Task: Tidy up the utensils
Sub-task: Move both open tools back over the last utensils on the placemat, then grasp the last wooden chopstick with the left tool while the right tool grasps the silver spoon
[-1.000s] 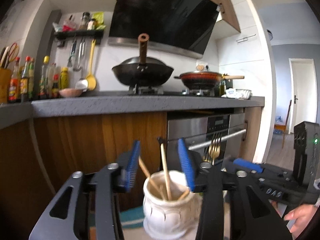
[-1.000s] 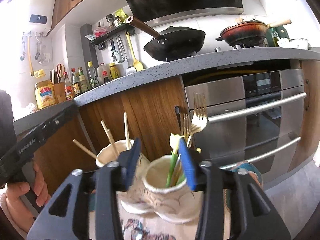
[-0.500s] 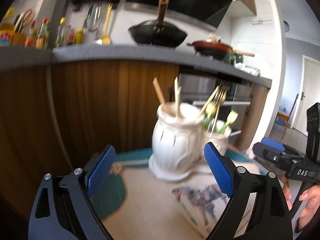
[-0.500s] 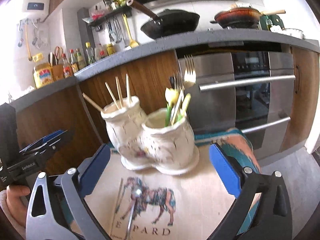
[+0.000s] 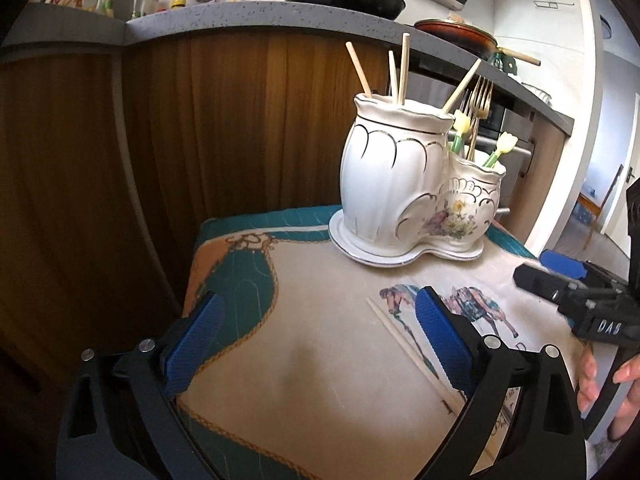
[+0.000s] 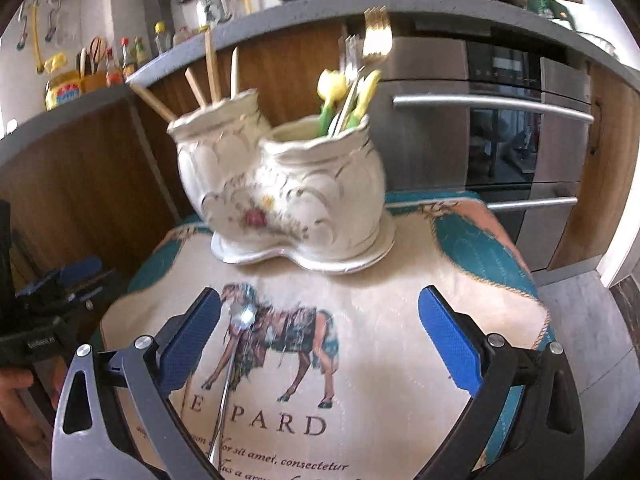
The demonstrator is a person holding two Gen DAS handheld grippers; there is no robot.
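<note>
Holder (image 5: pixel 404 184) at cloth's (image 5: pixel 320 360) far edge; chopsticks (image 5: pixel 404 340), spoon (image 6: pixel 232 344) lying before it.

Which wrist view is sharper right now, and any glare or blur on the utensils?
Left wrist view: sharp, the ceramic holder and the loose chopsticks crisp, fisheye bending the counter. Right wrist view: motion blur smears the holder and its forks; a glare spot whites out the spoon lying on the cloth.

White two-pot holder (image 5: pixel 412 184) stands upright with chopsticks and forks; loose chopsticks (image 5: pixel 404 342) lie flat nearby.
</note>
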